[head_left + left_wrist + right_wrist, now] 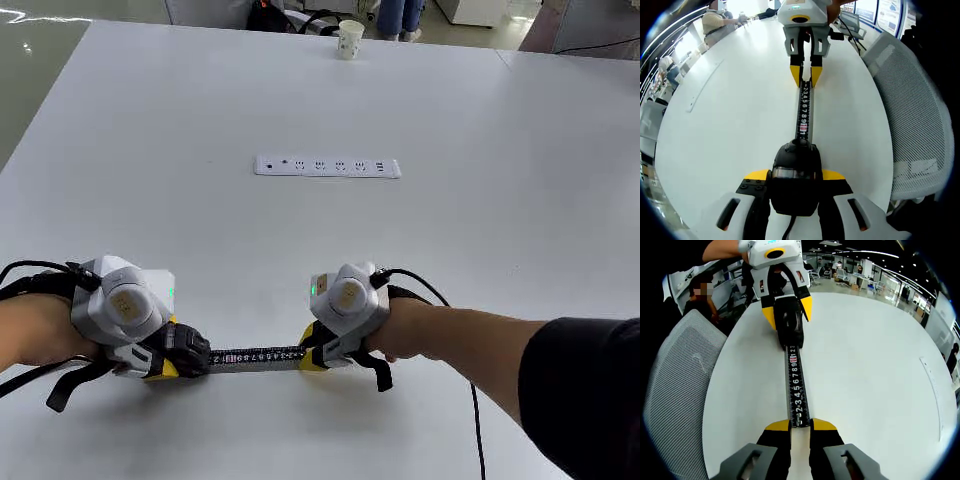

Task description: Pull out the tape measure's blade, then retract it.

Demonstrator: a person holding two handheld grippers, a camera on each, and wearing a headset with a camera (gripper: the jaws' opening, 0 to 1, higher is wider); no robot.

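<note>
Far across the white surface (200, 120), near its back edge, one paper cup (349, 39), upright; inside hidden from the head view, so contents impossible to tell. Nearer, about mid-surface, a white power strip (327, 166) lying flat, well apart from both tools.

At the near edge, left tool (175, 362) clenched on the black case of the tape measure (796, 165), one yellow-tipped jaw pressed against each side, case seated between them and low on the surface. From the front of the case, the blade (255, 355) pulled out and stretched straight along the surface, numbered face up, reaching across to the right tool (312, 357). Right tool grasping the blade's free end, jaws brought close together with the tip pinched between them, numbers running away from it toward the case in the right gripper view. Tools pointed at each other, nose to nose, joined by the exposed length of blade and otherwise apart. Both held by hands with black straps and cables trailing off behind. Beside the surface, in both gripper views, a grey mesh chair (910, 115)
</note>
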